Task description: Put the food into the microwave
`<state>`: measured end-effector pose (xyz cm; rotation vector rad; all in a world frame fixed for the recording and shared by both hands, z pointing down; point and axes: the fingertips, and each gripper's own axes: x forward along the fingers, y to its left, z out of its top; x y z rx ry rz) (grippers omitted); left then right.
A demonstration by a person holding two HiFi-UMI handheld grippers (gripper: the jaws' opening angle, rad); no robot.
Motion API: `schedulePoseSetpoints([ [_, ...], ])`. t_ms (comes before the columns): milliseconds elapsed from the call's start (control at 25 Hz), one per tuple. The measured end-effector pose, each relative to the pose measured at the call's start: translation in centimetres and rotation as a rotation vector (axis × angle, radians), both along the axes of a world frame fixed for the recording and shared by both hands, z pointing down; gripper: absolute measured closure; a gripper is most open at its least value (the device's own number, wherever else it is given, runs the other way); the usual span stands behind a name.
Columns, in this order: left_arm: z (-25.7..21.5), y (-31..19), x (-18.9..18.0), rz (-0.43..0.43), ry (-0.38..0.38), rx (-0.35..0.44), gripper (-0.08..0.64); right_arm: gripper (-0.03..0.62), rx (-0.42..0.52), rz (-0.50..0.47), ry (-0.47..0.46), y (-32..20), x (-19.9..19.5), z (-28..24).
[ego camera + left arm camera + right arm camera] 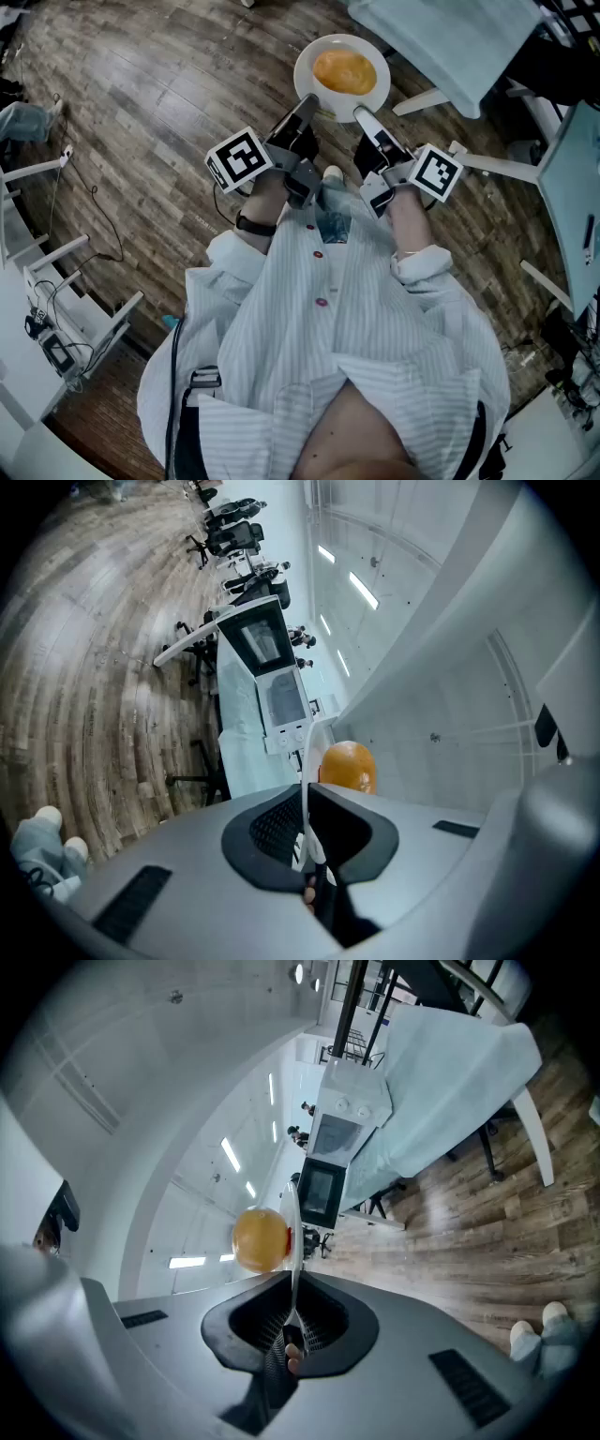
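You are holding the round white ceramic plate (306, 82) out in front of you above the brown wood-plank floor (141, 94), and the domed orange food (344, 71) sits in the plate's middle. Your left gripper (305, 111) bites the plate's near-left rim, both jaws pressed tight on the thin edge (306, 771). Your right gripper (364, 117) pinches the near-right rim in the same way, its jaws closed on the edge (294, 1241). Beyond the plate and well apart from it, the boxy white microwave (339, 1138) stands on a table draped in pale blue cloth (441, 1082).
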<state>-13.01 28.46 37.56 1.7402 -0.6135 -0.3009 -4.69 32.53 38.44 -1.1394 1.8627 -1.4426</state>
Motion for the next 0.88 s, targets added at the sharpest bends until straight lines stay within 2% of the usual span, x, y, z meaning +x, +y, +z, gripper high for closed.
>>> schedulePoseSetpoints([
  [480, 0.5, 0.1, 0.4, -0.070, 0.020, 0.007, 0.534, 0.551, 0.008, -0.063, -0.002, -0.4, 0.7, 0.3],
  [880, 1.2, 0.3, 1.3, -0.083, 0.025, -0.005, 0.534, 0.551, -0.023, -0.066, -0.019, -0.3, 1.7, 1.3],
])
